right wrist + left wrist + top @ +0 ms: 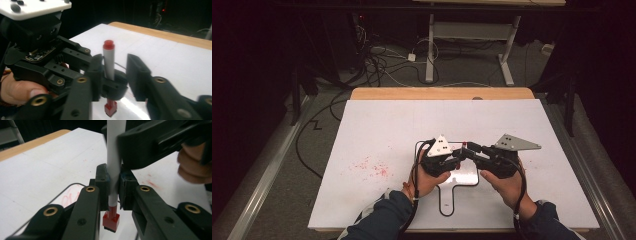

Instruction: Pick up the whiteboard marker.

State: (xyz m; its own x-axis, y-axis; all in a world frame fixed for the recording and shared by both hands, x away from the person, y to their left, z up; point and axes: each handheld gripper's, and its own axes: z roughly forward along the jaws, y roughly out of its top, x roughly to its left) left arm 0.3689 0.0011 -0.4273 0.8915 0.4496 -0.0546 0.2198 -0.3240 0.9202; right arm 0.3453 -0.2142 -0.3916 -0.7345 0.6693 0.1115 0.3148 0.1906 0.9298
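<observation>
The step in hand appears to be a handover or recapping of the marker (109, 61), which stands upright at the centre of the right gripper view, over a small whiteboard (464, 176) lying on the bench (377, 130). In the left gripper view the left claw (114, 187) is clamped on the marker's white barrel in mid frame, both pads pressed against it. In the right gripper view the right claw (113, 72) stands spread around the same barrel: one jaw is close beside it at the left, the other is clearly apart at the right, so it grips nothing. In the high view both claws meet just below the middle of the frame, above the whiteboard, each carried in a hand (424, 182). The marker has a white cylindrical barrel, a round red end at the top and a squared red part at the bottom with a dark tip below it; whether that tip is a nib or a cap cannot be told. The next move probably calls for the right claw to shut squarely on the barrel above the left claw's hold, keeping the marker vertical, before the left claw lets go. Red smears (374, 167) mark the bench at the left of centre, and faint red writing shows on the whiteboard at the lower left of the left gripper view.
</observation>
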